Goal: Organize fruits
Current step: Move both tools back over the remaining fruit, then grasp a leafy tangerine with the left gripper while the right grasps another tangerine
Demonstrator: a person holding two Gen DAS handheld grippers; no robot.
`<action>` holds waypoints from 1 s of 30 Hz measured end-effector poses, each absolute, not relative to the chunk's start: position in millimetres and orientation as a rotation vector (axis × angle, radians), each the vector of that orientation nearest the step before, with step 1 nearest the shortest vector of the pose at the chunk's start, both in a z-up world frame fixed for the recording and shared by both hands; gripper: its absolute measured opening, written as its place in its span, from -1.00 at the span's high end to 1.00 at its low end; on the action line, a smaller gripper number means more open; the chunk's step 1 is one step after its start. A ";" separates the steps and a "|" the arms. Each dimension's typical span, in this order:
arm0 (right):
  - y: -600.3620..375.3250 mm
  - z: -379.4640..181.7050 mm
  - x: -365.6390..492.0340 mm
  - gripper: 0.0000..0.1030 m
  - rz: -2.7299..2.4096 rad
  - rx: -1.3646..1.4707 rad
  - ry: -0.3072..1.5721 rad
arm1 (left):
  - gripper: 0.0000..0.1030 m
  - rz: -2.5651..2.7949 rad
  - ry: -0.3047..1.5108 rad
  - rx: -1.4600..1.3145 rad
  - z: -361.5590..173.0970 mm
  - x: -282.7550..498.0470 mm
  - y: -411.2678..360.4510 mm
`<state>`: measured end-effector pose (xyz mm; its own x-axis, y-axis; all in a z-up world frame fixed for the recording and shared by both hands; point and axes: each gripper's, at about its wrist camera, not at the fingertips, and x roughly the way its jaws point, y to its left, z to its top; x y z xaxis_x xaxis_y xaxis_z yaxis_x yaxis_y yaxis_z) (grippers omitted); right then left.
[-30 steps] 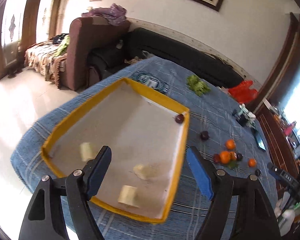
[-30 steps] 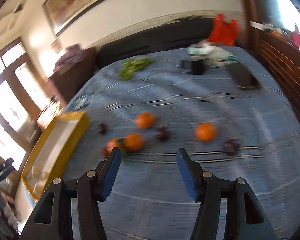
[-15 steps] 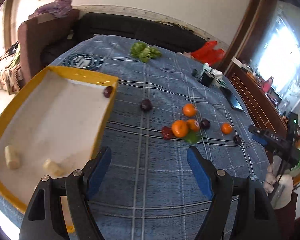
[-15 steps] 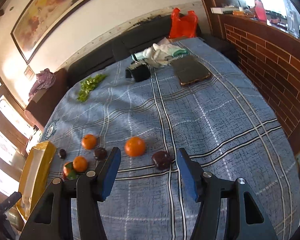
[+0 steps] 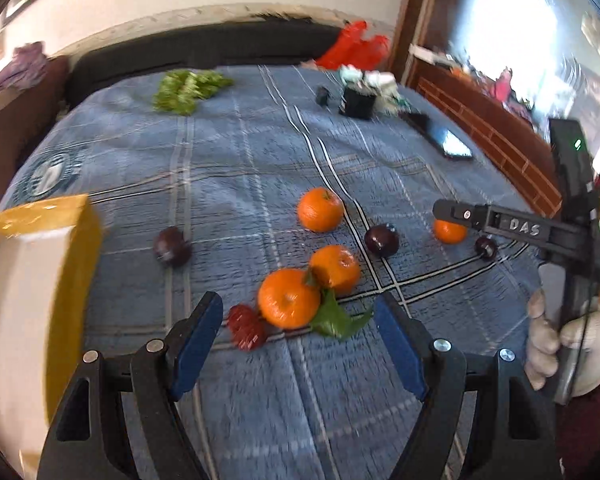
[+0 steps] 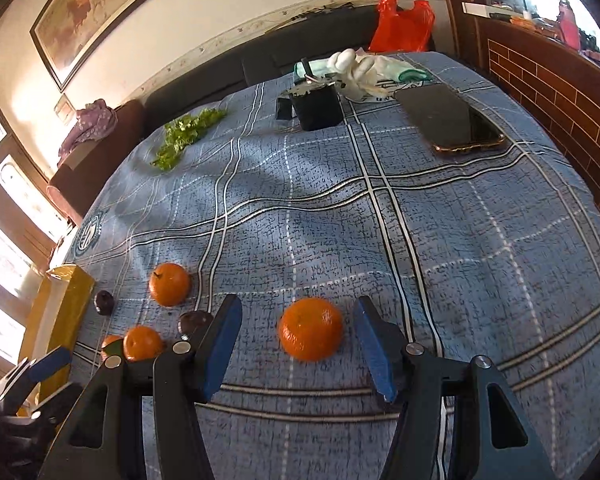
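Several oranges and dark plums lie on the blue checked cloth. My left gripper (image 5: 300,344) is open, just short of an orange with a green leaf (image 5: 289,298); a second orange (image 5: 335,268) touches it and a red fruit (image 5: 245,327) lies at its left. My right gripper (image 6: 296,340) is open with a lone orange (image 6: 311,328) between its fingers, not touching. A dark plum (image 6: 195,323) sits left of the right gripper. The yellow tray (image 5: 32,280) stands at the left edge and also shows in the right wrist view (image 6: 56,308).
A phone (image 6: 452,120), a black box (image 6: 316,108), a white cloth (image 6: 360,68) and green leaves (image 6: 184,136) lie at the far side of the table. A red bag (image 6: 404,24) sits on the dark sofa behind. A brick wall runs along the right.
The left gripper has swung from over the yellow tray to the fruit cluster and closed in on it. The right gripper has moved forward until the lone orange sits between its fingers.
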<state>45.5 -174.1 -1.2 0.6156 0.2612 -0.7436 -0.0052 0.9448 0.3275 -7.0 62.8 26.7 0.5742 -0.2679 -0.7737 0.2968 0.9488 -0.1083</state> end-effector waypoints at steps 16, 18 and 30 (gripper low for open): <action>-169.7 -7.4 50.5 -0.21 0.155 0.261 0.898 | 0.13 -0.374 0.950 0.077 -0.5 14.0 51.2; -168.4 -7.7 50.3 -0.21 0.151 0.251 0.897 | 0.13 -0.368 0.947 0.076 -0.6 13.1 50.6; -154.3 -8.6 46.4 -0.20 0.125 0.149 0.894 | 0.11 -0.326 0.920 0.120 -2.2 9.1 42.6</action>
<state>46.4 -154.3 -8.6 0.6199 0.1702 -0.7660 -0.0463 0.9824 0.1809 9.1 42.6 -2.2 0.5610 -0.2249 -0.7967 0.3265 0.9445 -0.0367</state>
